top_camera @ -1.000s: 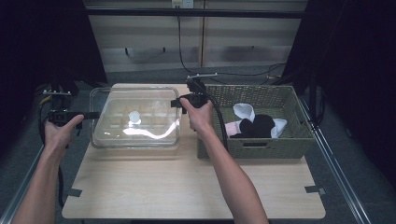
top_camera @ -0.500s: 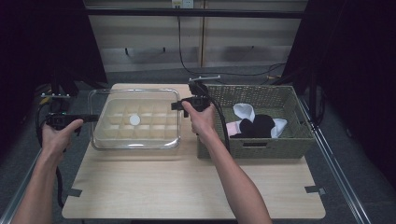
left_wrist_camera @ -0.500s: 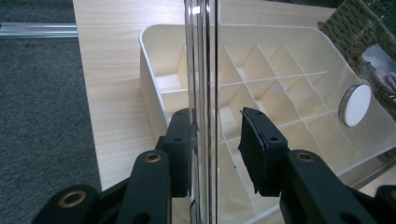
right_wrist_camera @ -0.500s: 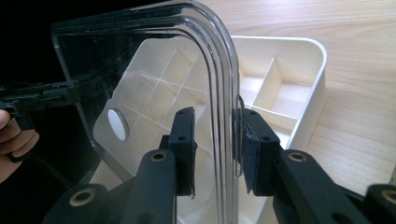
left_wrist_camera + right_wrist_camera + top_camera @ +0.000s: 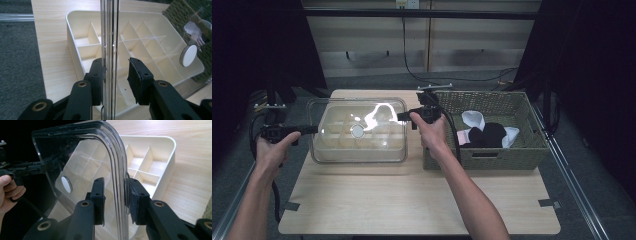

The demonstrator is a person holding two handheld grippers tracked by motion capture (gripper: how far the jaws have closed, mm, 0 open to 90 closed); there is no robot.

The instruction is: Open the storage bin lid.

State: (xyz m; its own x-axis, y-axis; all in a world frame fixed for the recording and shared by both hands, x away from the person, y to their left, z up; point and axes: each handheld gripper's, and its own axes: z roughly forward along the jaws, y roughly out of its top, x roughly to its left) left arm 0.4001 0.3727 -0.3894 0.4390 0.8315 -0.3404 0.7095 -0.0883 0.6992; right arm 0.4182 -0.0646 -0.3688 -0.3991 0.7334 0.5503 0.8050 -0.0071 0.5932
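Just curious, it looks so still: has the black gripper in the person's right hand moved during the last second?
Yes, slightly: the right gripper, clamped on the clear plastic lid, has drifted toward the person along the woven basket's left wall.

— What sort of place is it?
— A recording studio or lab: black curtains (image 5: 257,45) hang on both sides, cables (image 5: 412,60) run along the back wall, and one light wooden worktop (image 5: 412,200) stands on grey carpet (image 5: 592,175).

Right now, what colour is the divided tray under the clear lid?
Cream divided tray, seen best in the left gripper view.
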